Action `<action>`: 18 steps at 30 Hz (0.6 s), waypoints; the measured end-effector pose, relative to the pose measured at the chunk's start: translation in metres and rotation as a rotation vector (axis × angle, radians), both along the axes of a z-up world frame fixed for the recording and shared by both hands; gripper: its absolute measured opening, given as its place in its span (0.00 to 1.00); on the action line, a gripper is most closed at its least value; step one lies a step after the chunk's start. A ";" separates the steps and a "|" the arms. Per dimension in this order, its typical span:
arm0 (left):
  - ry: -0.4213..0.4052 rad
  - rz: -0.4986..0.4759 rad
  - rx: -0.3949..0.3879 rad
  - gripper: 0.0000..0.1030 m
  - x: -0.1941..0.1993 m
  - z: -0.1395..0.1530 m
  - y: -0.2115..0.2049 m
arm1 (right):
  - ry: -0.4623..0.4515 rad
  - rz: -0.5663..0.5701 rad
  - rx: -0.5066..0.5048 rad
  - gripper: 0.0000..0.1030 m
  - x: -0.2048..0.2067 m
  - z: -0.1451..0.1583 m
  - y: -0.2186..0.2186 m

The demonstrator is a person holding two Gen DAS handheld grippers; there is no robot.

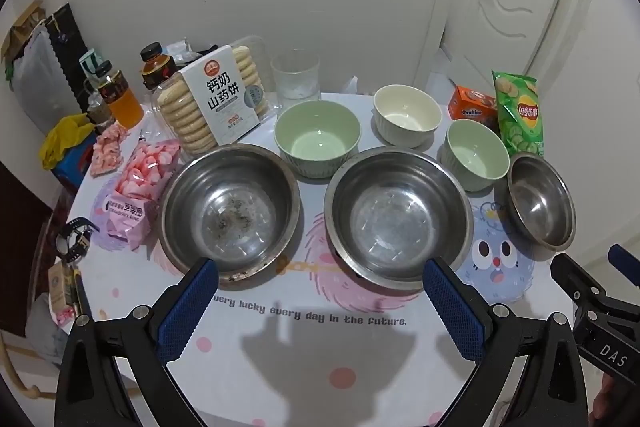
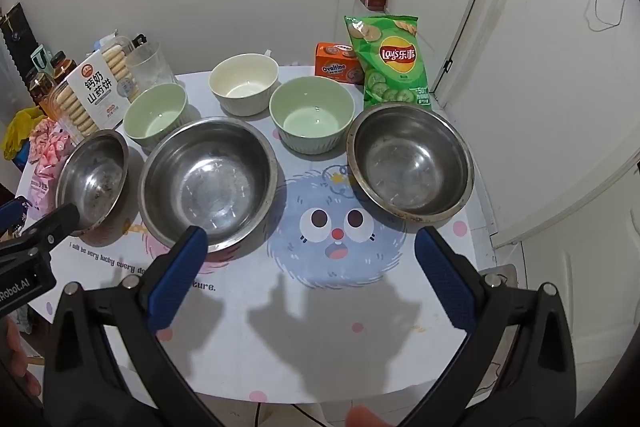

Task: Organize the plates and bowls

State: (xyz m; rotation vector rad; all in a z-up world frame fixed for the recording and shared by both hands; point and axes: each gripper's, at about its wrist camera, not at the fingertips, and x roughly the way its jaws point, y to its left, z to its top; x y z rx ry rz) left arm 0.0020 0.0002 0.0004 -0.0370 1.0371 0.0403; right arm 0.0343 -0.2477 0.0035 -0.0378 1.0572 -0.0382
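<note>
Stainless steel makes up three of the six bowls on my desk [image 1: 304,347], and all three stand upright in the front row. On my left-wrist feed, the left steel bowl [image 1: 230,211] holds a thin patch of dried specks on its floor; the middle steel bowl [image 1: 396,215] shows only scuffed, reflective metal; the right steel bowl [image 2: 410,161], best read on the right-wrist feed, carries faint smears and a stained rim. Behind them stand three ribbed bowls with a matte finish, material not determinable: a pale green bowl [image 1: 318,137] between the two nearer steel ones, a cream bowl [image 1: 406,115] farther back, and a second green bowl [image 2: 312,117] just beside the right steel bowl. All three are empty. None of the bowls is stacked; each stands apart from its neighbours. A clear glass tumbler [image 1: 296,77] stands at the back, contents not readable. A printed cloth with cartoon figures covers the desk. A clear tray of round biscuits [image 1: 212,103], a pink snack bag [image 1: 138,187], a green crisp packet [image 2: 390,61] and an orange carton [image 2: 338,65] line the far edge. My left gripper [image 1: 320,285] hovers over the near desk with jaws fully spread, nothing between the blue textured pads. My right gripper [image 2: 310,259] matches it: jaws wide, holding nothing.
</note>
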 end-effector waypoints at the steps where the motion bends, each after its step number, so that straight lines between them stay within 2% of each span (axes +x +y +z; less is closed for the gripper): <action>1: 0.000 0.000 -0.003 1.00 0.000 0.000 0.001 | 0.000 -0.001 0.000 1.00 0.000 0.000 0.000; 18: -0.002 0.003 0.000 1.00 -0.001 0.000 0.000 | 0.006 -0.007 0.006 1.00 0.000 0.001 -0.001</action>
